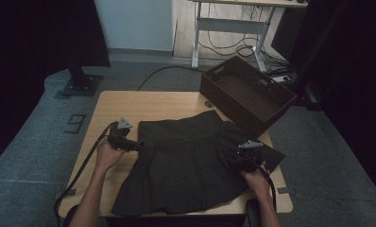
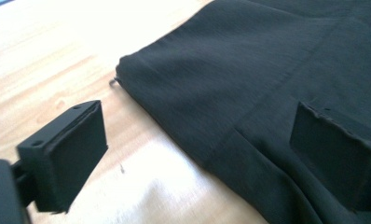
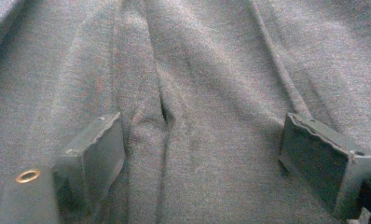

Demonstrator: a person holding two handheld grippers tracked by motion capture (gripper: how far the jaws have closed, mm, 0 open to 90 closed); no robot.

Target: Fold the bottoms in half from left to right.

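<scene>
Black pleated skirt (image 1: 186, 165) lies flat on the wooden table (image 1: 124, 106), hem twd the person, waistband at the far side, spread over the table's middle & right part. Left gripper (image 1: 138, 145) sits just beside the skirt's left edge near the waistband corner, jaws spread wide; in the left gripper view one jaw hangs over bare wood, the other over cloth, nothing pinched betw them. Right gripper (image 1: 234, 158) is over the skirt's right side, jaws spread too; the right gripper view has a soft fold of fabric betw the pads (image 3: 99, 149), not pressed. Farther back, a brown basket (image 1: 247, 92) stands at the table's far right corner, close to the waistband.
</scene>
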